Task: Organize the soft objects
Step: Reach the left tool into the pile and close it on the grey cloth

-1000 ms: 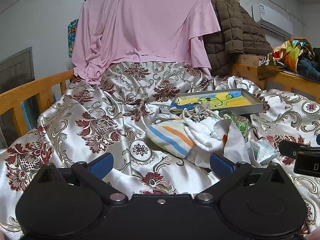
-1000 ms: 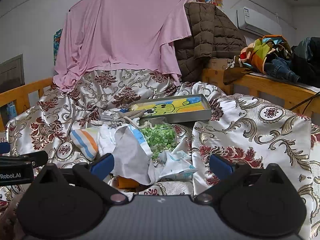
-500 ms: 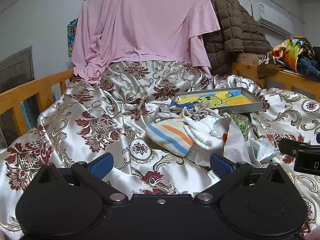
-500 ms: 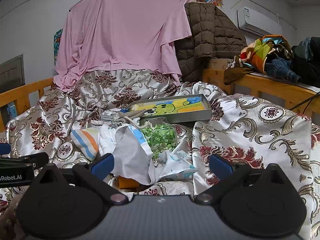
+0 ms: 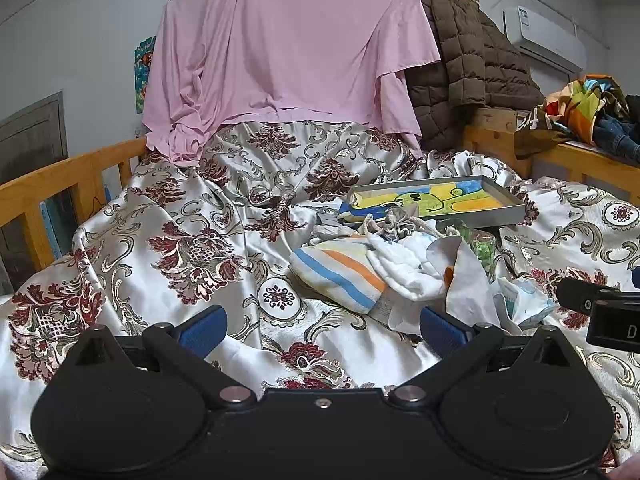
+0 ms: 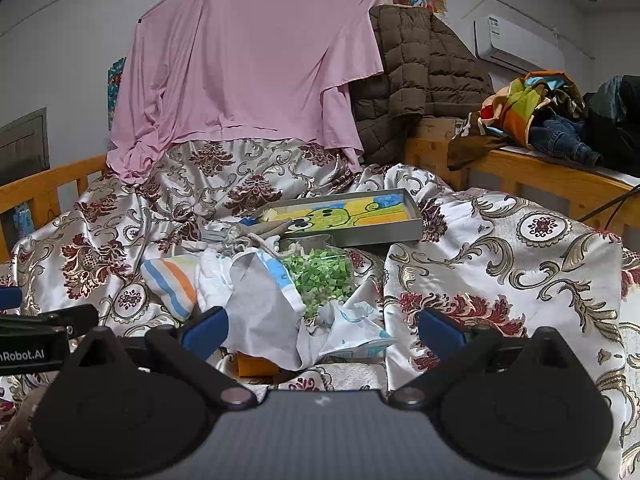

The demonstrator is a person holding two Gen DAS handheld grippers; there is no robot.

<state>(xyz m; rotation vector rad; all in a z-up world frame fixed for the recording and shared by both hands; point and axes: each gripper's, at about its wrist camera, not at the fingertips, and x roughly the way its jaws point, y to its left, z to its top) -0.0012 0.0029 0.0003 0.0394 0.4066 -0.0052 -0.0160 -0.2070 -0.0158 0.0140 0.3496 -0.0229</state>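
I am holding both grippers low over the bed, and both are looking forward at the same small heap. The left gripper (image 5: 320, 324) is standing with its blue fingers wide apart and nothing between them; under it is only the floral satin bedspread (image 5: 168, 240). The right gripper (image 6: 322, 330) is also spread wide and is gripping nothing. Between its fingers, a little ahead of the tips, a grey-white cloth (image 6: 260, 312) is lying crumpled.

The soft things are lying together in the middle of the bedspread. A striped towel (image 5: 340, 272), white with blue and orange bands, is lying at the left edge of the heap. Just beside it, touching, is a white cloth (image 5: 404, 268). Behind them a glass jar with green pieces (image 6: 320, 276) is lying, partly covered by the cloths. A shallow grey tray with a yellow and green cartoon picture (image 6: 400, 228) is resting farther back. At the back a pink sheet (image 6: 248, 60) is hanging, and a brown padded jacket (image 6: 420, 80) is hanging beside it.
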